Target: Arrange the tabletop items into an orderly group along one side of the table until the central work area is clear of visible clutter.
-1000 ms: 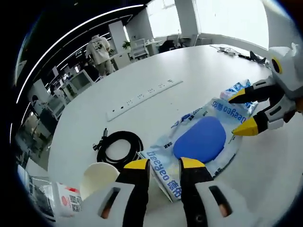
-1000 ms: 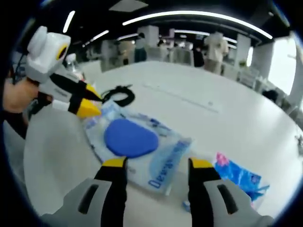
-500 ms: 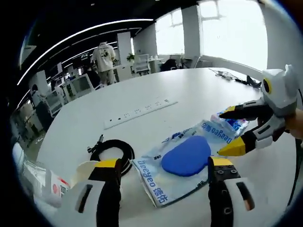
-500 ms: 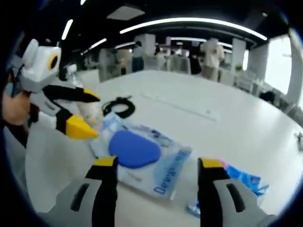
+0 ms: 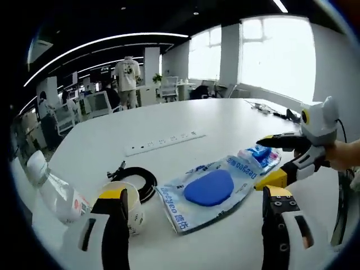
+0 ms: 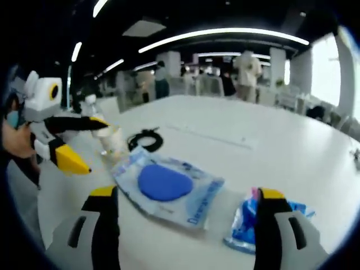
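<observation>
In the left gripper view, the left gripper [image 5: 197,202] rises from the bottom with its yellow-tipped jaws spread wide and nothing between them. The landmark is the wet-wipes pack [image 5: 216,188], a flat pale-blue pouch with a dark blue oval lid, lying on the white table [image 5: 185,121] just beyond the jaws. Touching the pack's far right end is a small blue packet [image 5: 257,154]. To the left of the pack stands a white paper cup [image 5: 125,197], close to the left jaw, and behind the cup lies a coiled black cable [image 5: 138,177], near the pack's left corner. Farther left of the cup a clear plastic bottle [image 5: 56,194] with a red-and-white label lies on its side. Beyond the pack, well apart from it, a long white power strip [image 5: 164,143] lies flat. To the right of the pack the right gripper [image 5: 269,163] hovers with its jaws released, held by a hand [image 5: 344,154], its lower tip near the pack's right end.

In the right gripper view, the right gripper [image 6: 185,197] shows its two jaws held wide apart, gripping nothing. The wet-wipes pack [image 6: 166,185] lies between and just past them. The small blue packet [image 6: 247,222] lies to the pack's right, beside the right jaw. Behind the pack's left end are the coiled black cable [image 6: 143,138] and the paper cup [image 6: 112,140]. Left of the pack the left gripper [image 6: 84,143] hovers, jaws apart.
</observation>
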